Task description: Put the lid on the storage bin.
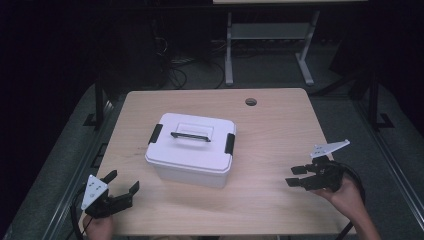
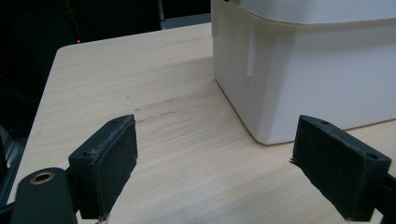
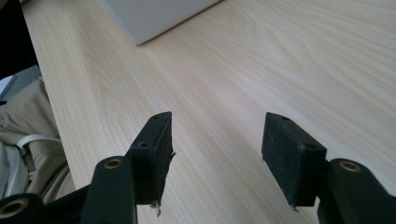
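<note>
The left gripper (image 2: 212,170) hovers low over the pale wooden table (image 2: 140,84), jaws spread wide with nothing between them. Ahead and to the right sits the white box (image 2: 317,74), its near corner just beyond the right jaw, apart from both pads. A faint scuff marks the tabletop beside it.

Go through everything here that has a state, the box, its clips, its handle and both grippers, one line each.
Box: lid on, upright on the table.
Clips: both down at the lid's ends.
Handle: flat on the lid.
Left gripper: open, nothing between the jaws, apart from the box.
Right gripper: open, nothing between the jaws, over bare table.
</note>
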Demonstrator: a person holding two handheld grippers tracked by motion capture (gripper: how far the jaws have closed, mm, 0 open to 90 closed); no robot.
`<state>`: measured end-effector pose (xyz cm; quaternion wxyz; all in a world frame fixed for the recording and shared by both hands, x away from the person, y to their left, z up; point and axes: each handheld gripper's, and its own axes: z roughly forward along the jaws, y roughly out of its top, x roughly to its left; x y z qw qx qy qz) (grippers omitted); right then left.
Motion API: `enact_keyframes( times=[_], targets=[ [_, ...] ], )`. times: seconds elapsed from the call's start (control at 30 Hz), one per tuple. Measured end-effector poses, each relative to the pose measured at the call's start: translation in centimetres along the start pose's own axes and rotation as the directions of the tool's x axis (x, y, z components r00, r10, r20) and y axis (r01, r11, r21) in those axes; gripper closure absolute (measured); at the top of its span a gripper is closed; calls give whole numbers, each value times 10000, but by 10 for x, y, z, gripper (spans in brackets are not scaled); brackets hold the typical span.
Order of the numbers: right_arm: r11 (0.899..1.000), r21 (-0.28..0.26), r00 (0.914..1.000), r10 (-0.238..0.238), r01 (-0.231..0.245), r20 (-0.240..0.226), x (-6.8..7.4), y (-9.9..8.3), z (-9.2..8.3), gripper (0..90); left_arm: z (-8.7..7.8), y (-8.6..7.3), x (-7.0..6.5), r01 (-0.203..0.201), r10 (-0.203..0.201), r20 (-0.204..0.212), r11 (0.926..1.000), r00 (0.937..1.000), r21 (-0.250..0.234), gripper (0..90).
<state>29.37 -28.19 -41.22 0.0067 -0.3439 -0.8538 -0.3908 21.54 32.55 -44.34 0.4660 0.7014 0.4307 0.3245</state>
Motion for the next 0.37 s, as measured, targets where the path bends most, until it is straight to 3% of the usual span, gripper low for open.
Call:
enact_keyframes(
  times=[0.37],
  targets=[
    [9999,-35,9999,165,-165,-1,2,-20,-1,404,0,0,0,-74,74,20,10000,10000,37,130]
  ],
)
